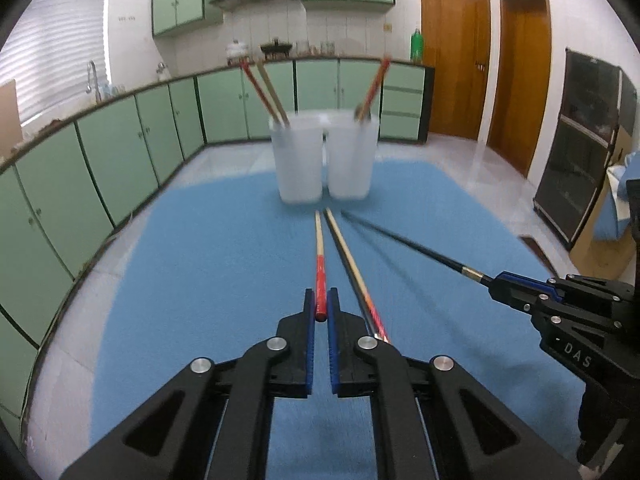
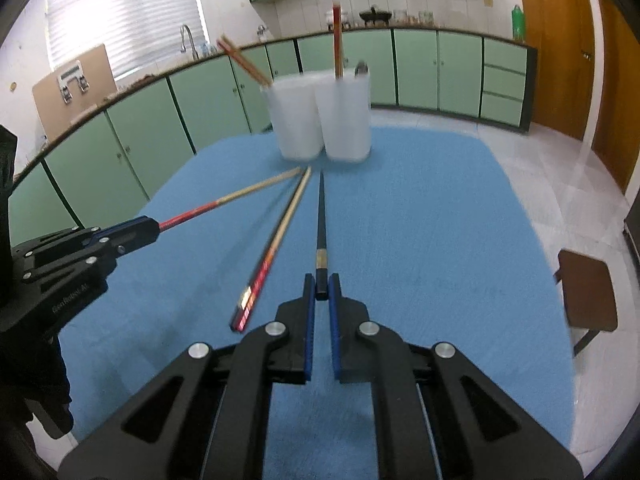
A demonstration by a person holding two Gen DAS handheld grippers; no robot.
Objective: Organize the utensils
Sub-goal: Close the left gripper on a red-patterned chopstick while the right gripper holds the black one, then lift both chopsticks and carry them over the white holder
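Note:
My left gripper [image 1: 321, 304] is shut on the red end of a red-and-tan chopstick [image 1: 319, 264] that points toward two white translucent cups [image 1: 301, 160]. The same chopstick [image 2: 240, 197] shows in the right wrist view, lifted off the blue mat, with the left gripper [image 2: 154, 226] at its red end. My right gripper [image 2: 321, 288] is shut on the butt of a black chopstick [image 2: 321, 216]; its fingertips [image 1: 498, 282] appear at the right. A third chopstick [image 2: 276, 246] with a red patterned end lies on the mat between them. Both cups [image 2: 344, 120] hold chopsticks.
The blue mat [image 1: 200, 260] covers a table. Green cabinets [image 1: 100, 168] curve along the left and back. Wooden doors [image 1: 520, 72] stand at the right, with a brown chair [image 2: 586, 292] beside the table's right edge.

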